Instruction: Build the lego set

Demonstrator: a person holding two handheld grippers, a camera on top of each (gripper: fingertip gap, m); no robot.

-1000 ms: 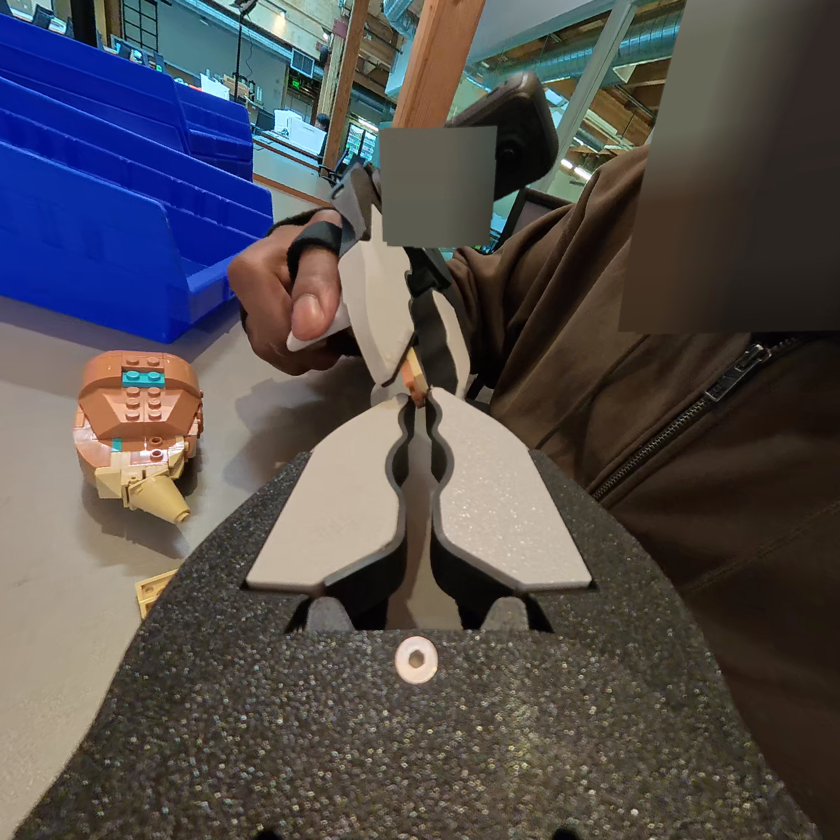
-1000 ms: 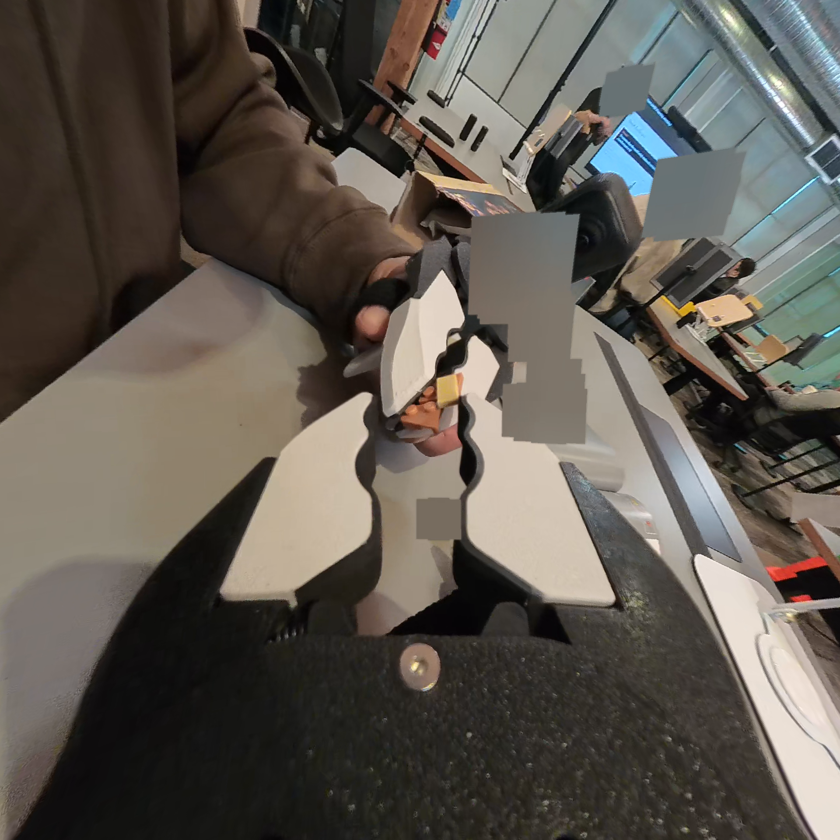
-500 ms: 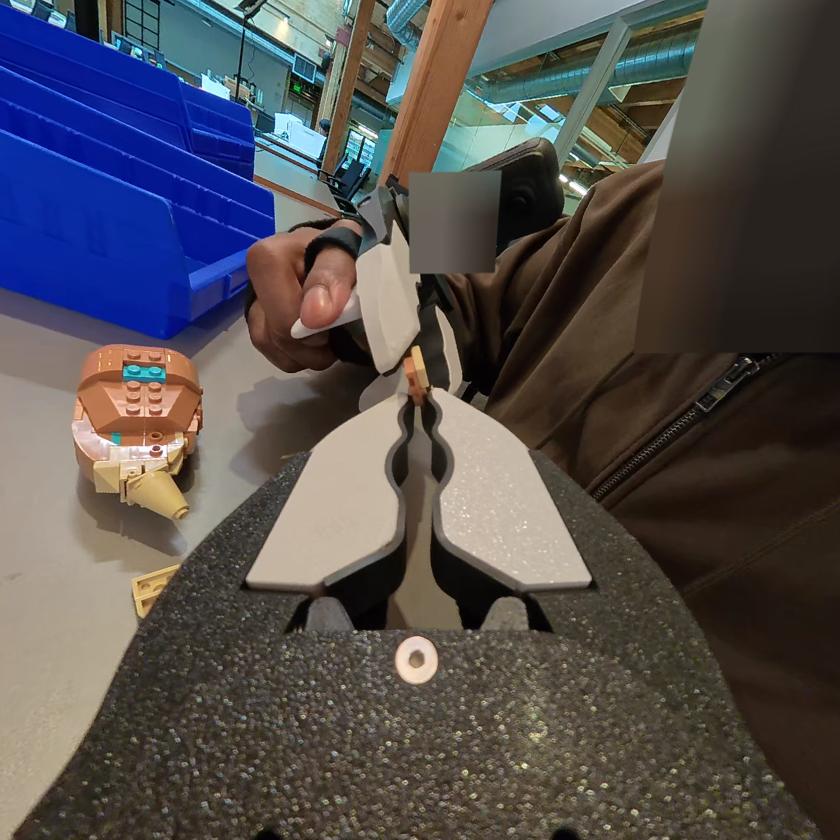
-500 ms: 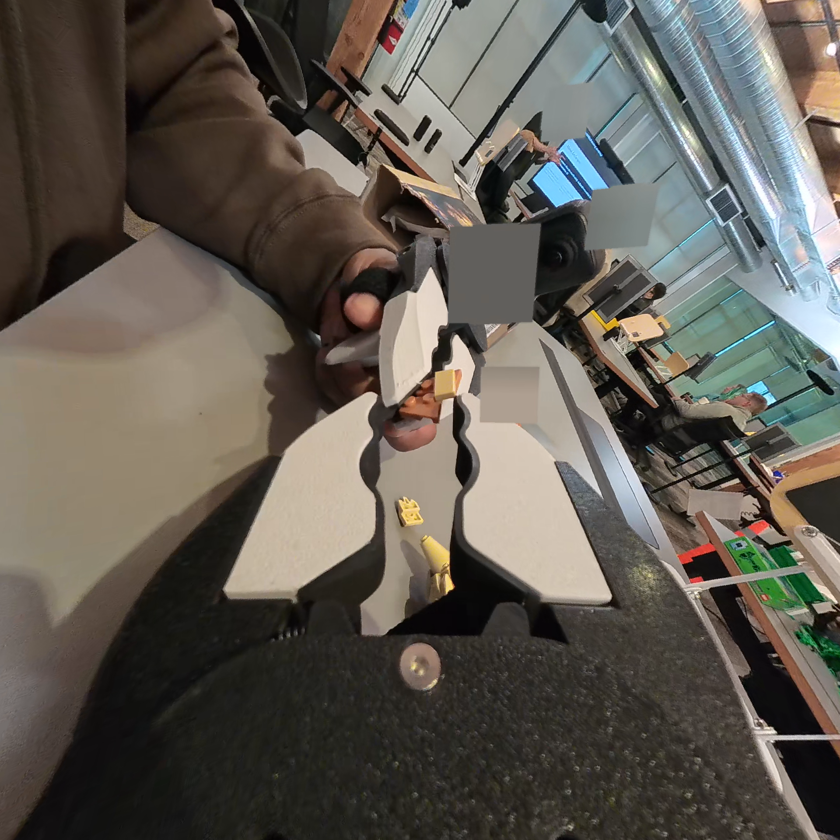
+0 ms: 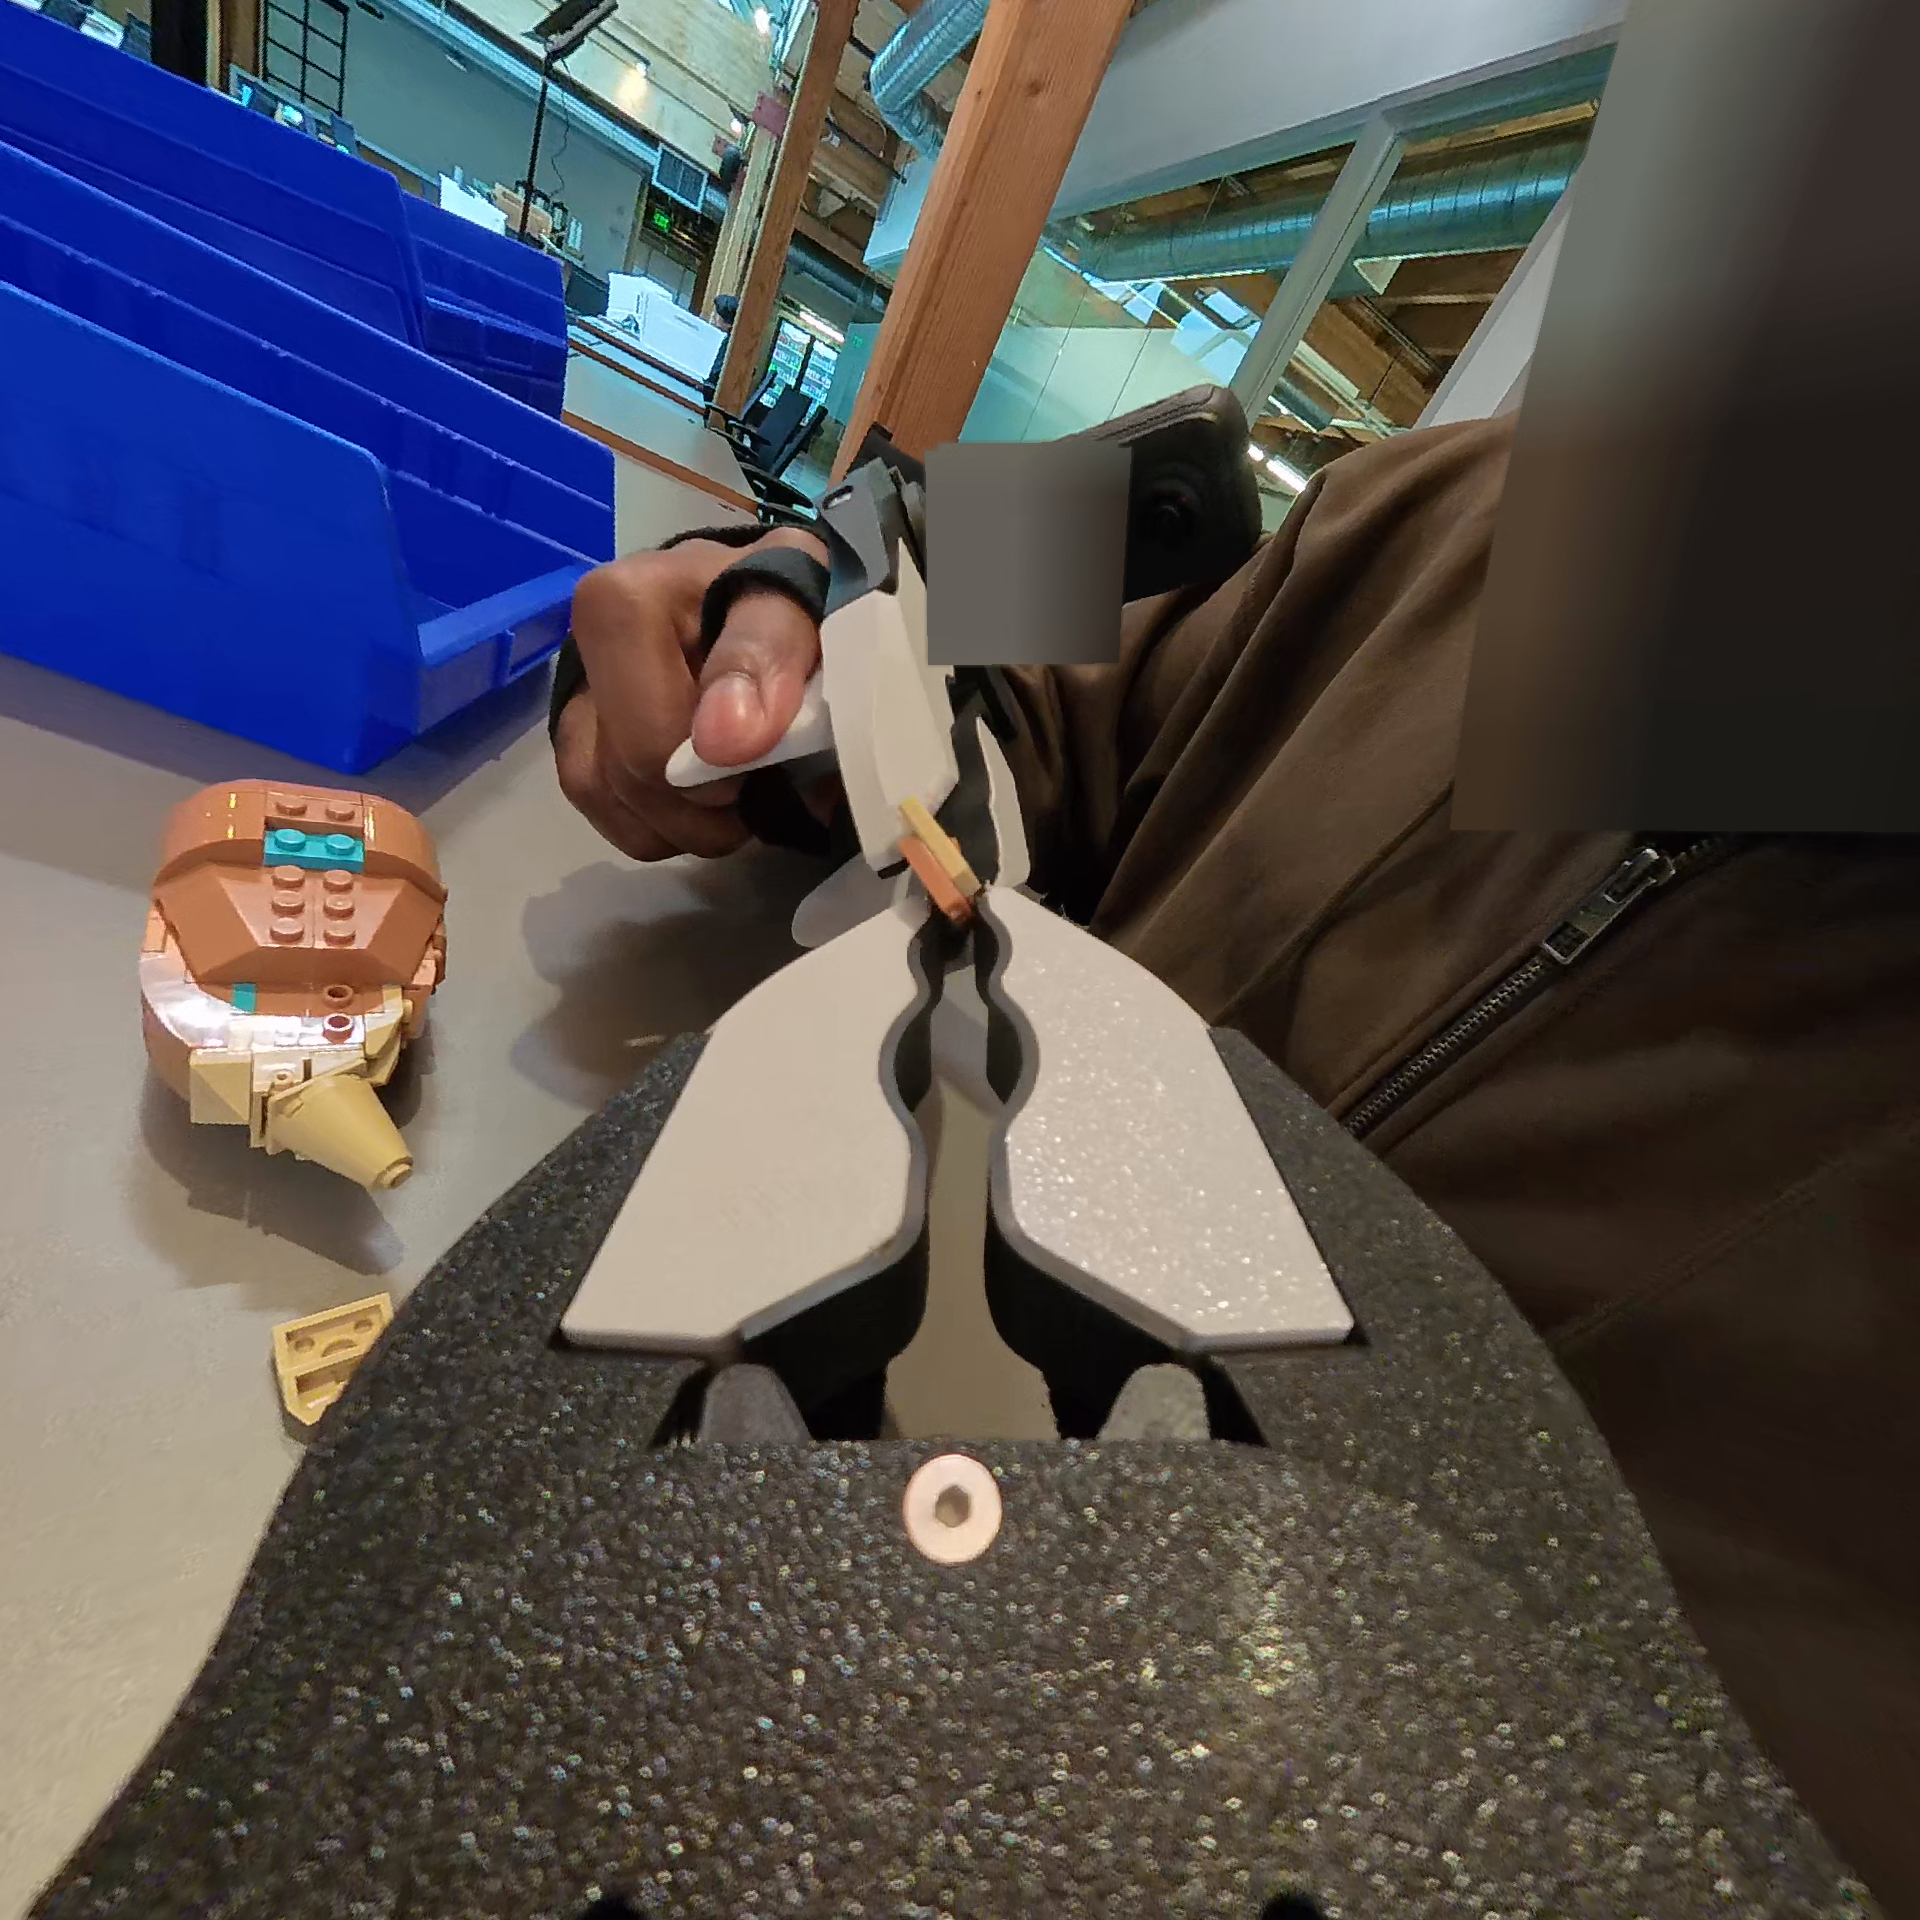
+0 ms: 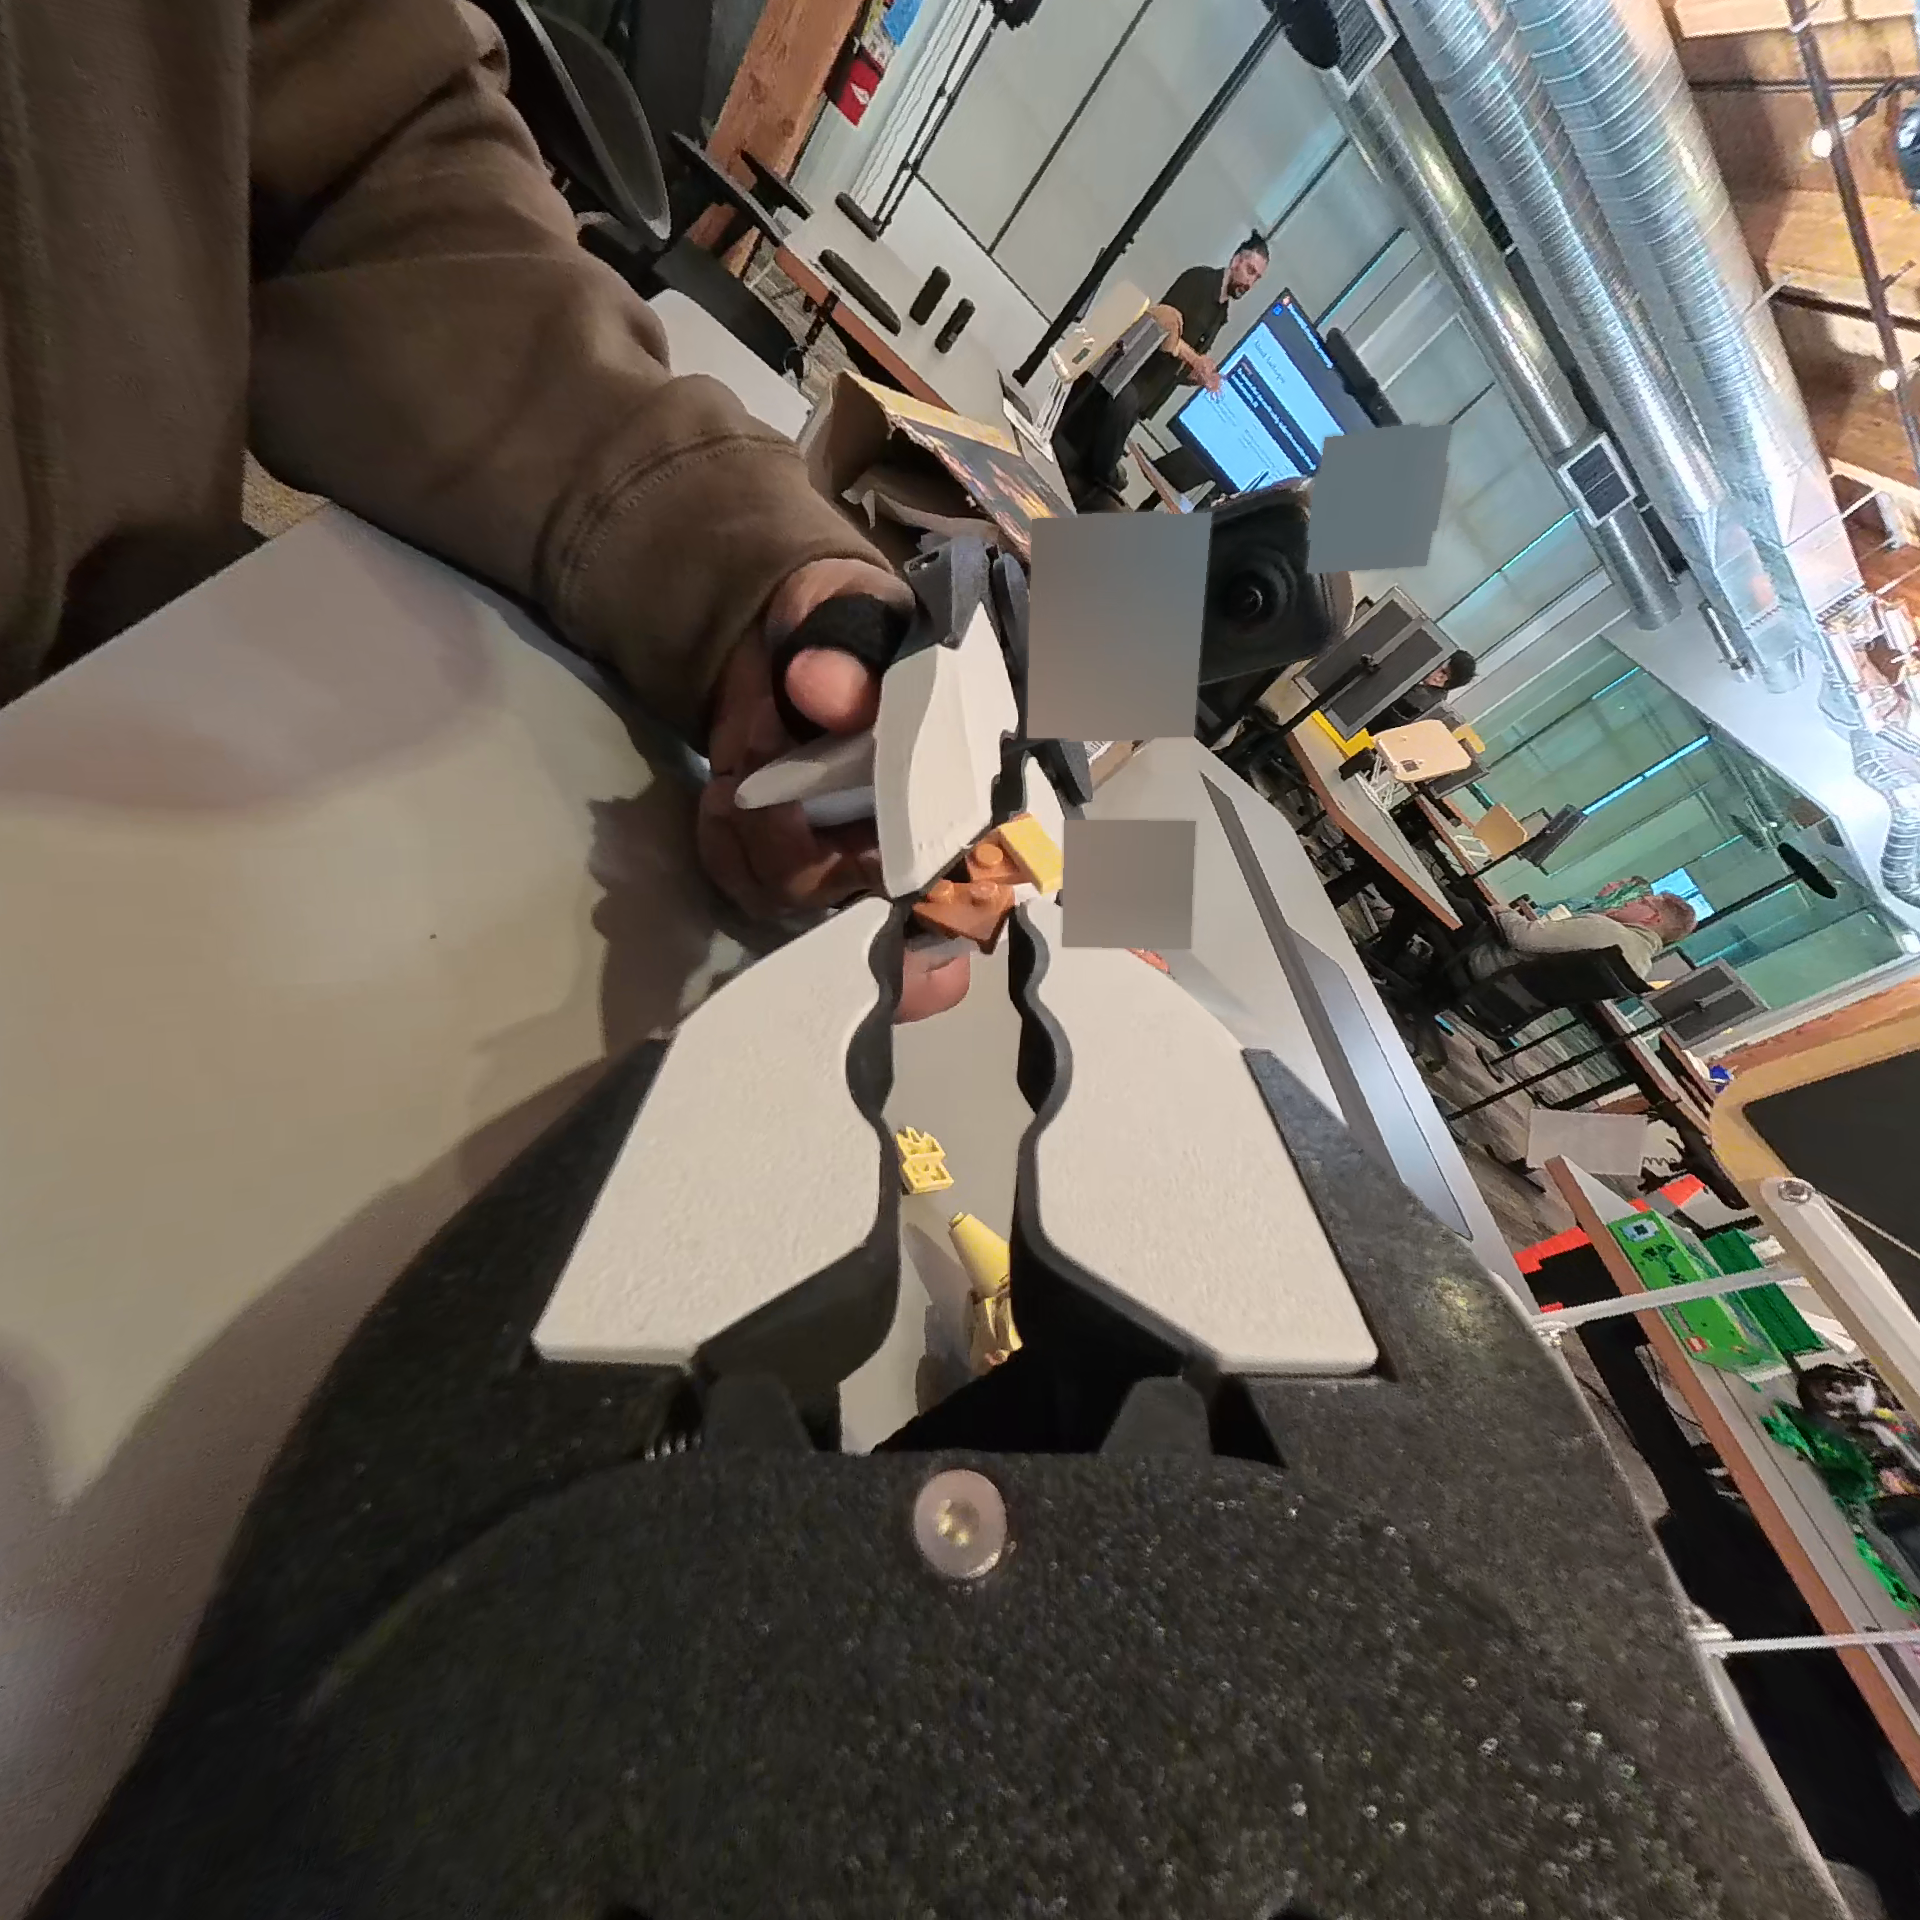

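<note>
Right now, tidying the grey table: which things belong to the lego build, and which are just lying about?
Build: small brown-and-tan brick pair, pinched by left gripper and right gripper; half-built brown lego model; loose tan wedge plate.
Lying about: blue plastic bins; open cardboard box.

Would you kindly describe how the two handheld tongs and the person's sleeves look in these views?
Both tongs, left and right, have a speckled black foam-like body, a round silver bolt at its middle, and two pale grey flat fingers with wavy, black-lined inner edges. Each carries a dark camera on top. The person wears a brown zip-up jacket with ribbed cuffs and black finger straps.
</note>
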